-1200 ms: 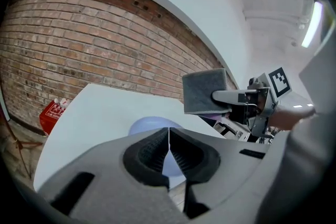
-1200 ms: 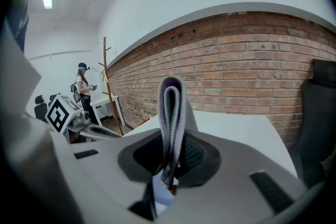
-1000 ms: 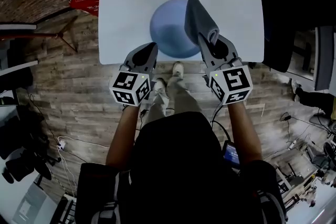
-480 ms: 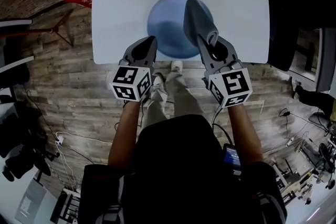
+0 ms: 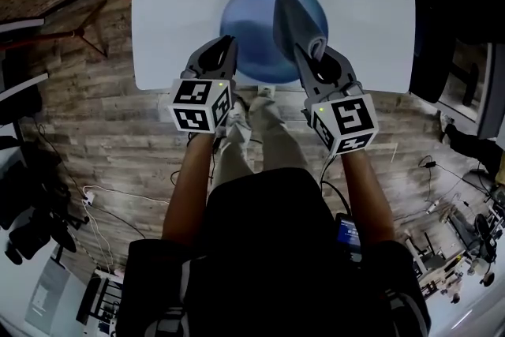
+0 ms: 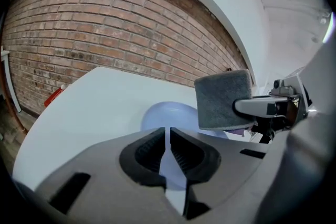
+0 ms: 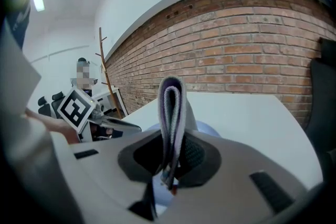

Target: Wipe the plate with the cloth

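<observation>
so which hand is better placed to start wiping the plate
Right. The right tongs are shut on the folded cloth, held over the blue plate. The left tongs are shut and empty at the plate's near edge.

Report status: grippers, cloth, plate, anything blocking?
Left gripper shut, empty. Right gripper shut on folded grey cloth, held over blue plate; contact unclear. Nothing in the way seen.
</observation>
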The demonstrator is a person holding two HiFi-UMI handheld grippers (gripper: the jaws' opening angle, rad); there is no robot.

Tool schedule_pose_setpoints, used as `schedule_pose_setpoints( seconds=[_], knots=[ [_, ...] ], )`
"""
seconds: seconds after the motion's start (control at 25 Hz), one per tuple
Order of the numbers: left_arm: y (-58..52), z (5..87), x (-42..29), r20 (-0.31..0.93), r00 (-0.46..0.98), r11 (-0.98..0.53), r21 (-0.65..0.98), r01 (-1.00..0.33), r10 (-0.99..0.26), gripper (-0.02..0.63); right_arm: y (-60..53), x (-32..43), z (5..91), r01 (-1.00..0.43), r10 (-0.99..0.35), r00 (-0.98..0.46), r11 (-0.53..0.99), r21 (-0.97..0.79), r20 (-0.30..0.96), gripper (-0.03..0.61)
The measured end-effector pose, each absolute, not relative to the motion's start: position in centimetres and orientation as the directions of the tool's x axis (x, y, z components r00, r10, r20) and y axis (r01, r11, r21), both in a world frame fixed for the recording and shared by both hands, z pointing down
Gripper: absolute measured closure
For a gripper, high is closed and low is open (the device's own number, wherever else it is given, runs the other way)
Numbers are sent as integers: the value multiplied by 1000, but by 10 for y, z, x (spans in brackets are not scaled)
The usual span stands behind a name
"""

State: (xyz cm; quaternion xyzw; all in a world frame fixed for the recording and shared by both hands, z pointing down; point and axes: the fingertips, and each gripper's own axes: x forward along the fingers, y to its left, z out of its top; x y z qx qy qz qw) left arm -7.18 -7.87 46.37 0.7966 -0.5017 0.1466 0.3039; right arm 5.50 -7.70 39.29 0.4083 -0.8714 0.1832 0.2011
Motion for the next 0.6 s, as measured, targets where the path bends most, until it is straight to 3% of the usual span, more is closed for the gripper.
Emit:
schedule_pose_setpoints(
  seconds=[0.28,0.6],
  knots=[
    [-95,472,-93,601,389,-355,181,-917,-698,592,-76,58,403,-796,-635,-569,585,-157,522,525],
    [-103,482,-104,623,377,-343,181,-922,-685,586,-73,55,414,-797,-620,-564,581,-164,545,526]
  ],
)
